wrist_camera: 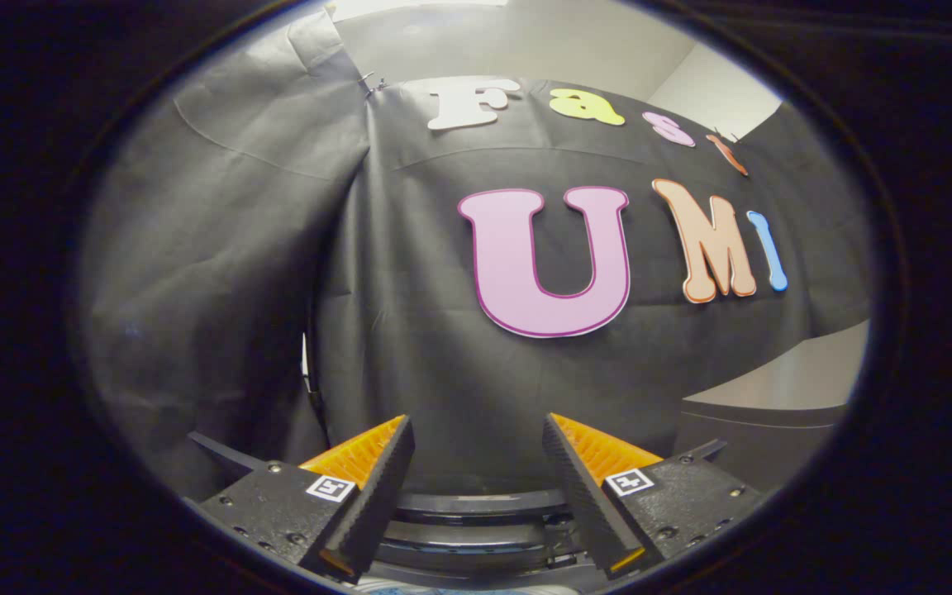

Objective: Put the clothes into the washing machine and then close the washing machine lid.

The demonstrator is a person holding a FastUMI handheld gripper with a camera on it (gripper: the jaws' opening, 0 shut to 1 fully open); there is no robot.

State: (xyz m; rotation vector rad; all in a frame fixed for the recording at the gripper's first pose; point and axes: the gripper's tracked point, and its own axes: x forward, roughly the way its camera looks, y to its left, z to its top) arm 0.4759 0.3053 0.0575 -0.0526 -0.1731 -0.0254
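My gripper [476, 438] is open, its two fingers spread wide with nothing between them. It points at the black cloth wall of the booth, raised above the work area. Low between the fingers [377, 471] I see a dark curved rim [480, 504], possibly the top edge of the washing machine; I cannot tell whether its lid is up or down. A sliver of pale blue patterned stuff [410, 585] peeks out under the rim, too small to identify.
The black cloth wall [459, 364] hangs close ahead, folded at a corner to the left. A grey flat-topped surface [782, 384] stands to the right beyond the right finger. Pale ceiling shows above.
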